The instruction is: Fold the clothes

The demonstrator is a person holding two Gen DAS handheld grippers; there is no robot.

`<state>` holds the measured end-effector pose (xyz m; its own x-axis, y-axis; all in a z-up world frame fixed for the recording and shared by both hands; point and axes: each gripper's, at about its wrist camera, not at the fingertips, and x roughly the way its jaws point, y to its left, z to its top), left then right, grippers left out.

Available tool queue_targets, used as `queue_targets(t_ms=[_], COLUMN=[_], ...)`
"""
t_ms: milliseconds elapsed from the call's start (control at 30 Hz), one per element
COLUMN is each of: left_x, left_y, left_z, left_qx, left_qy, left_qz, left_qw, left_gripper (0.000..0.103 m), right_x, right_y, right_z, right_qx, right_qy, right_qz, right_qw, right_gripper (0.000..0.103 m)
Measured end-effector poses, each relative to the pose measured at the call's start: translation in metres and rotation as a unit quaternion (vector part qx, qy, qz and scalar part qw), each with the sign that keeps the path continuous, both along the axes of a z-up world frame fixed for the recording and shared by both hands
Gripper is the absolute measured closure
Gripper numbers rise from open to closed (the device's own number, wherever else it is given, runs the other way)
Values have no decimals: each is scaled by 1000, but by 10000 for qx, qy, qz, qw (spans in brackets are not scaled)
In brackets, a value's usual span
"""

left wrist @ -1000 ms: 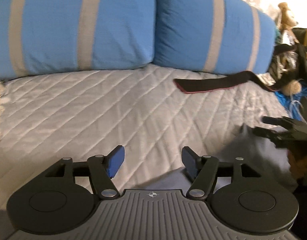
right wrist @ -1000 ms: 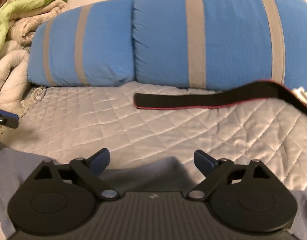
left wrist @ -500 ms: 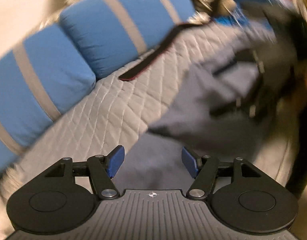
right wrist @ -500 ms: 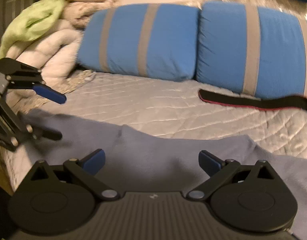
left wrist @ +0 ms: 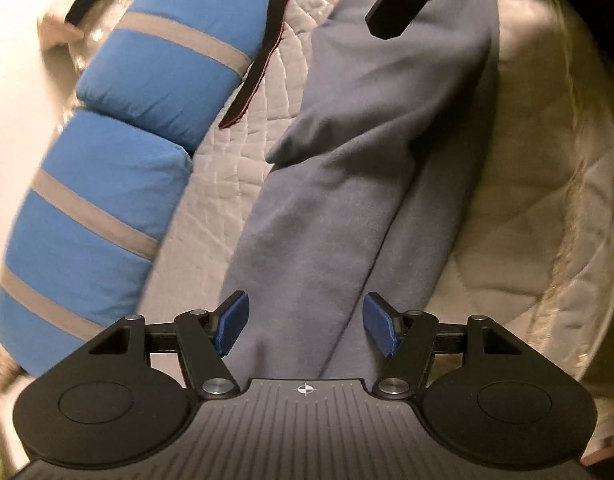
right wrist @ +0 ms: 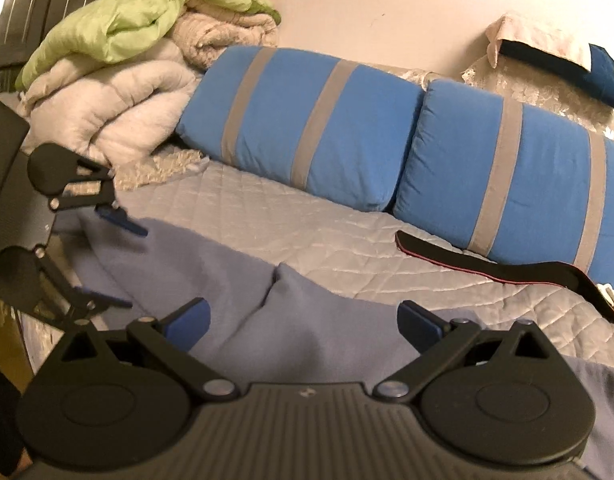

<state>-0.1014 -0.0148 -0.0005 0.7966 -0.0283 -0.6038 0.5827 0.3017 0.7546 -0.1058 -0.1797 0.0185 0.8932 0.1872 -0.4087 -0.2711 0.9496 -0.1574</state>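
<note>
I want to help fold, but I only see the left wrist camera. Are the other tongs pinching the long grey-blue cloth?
Observer: No. The right tongs stand open with nothing pinched; the grey-blue cloth garment shows between them.
Operator: What's at the end of the pillows?
Observer: A stack of cream quilted blankets with a crumpled light-green blanket on top, beside the blue grey-striped pillows.

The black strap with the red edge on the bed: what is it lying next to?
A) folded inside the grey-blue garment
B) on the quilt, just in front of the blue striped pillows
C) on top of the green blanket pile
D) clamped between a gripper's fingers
B: the black strap lies flat on the quilt along the foot of the blue striped pillows, apart from the grey-blue garment and both grippers.
</note>
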Motion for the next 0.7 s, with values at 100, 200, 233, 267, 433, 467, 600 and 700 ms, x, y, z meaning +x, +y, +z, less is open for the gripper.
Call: queue_targets(t_ms=[100,200,233,267,433,467,600,700], left_x=[-8,-15,-17,-17,-24,-25,-28,-30], left_y=[-9,-17,-18,-19,-14,-11,-2,4], left_z=[-11,-23,-24,-26,-31,-28,-16,-9], left_qx=[427,805,885,955,1463,1422,1222,1186], left_qy=[-353,-642,-644,-582,-523,-481,-402,-355], left_qz=[-186,-367,-410,-429,-508,-505,-388,-321], left_qw=[9983,9940,9931,9928,9865,9874,9909,9918], left_gripper=[41,42,55,79,100,100,100,100], right_x=[-1,-2,-3,-4,-11,-12,-13,-13], right_y=[6,9,10,12,26,28,34,37], right_z=[-5,-8,-8,-9,-17,-17,-20,-21], right_qx=[-202,-301,-333,-378,-796,-847,-978,-1042], right_qy=[-12,1,5,-4,-32,-32,-22,-6], right_qz=[31,85,120,168,508,553,686,744], right_qw=[9998,9995,9994,9991,9955,9949,9928,9918], right_gripper=[0,0,0,0,0,0,0,0])
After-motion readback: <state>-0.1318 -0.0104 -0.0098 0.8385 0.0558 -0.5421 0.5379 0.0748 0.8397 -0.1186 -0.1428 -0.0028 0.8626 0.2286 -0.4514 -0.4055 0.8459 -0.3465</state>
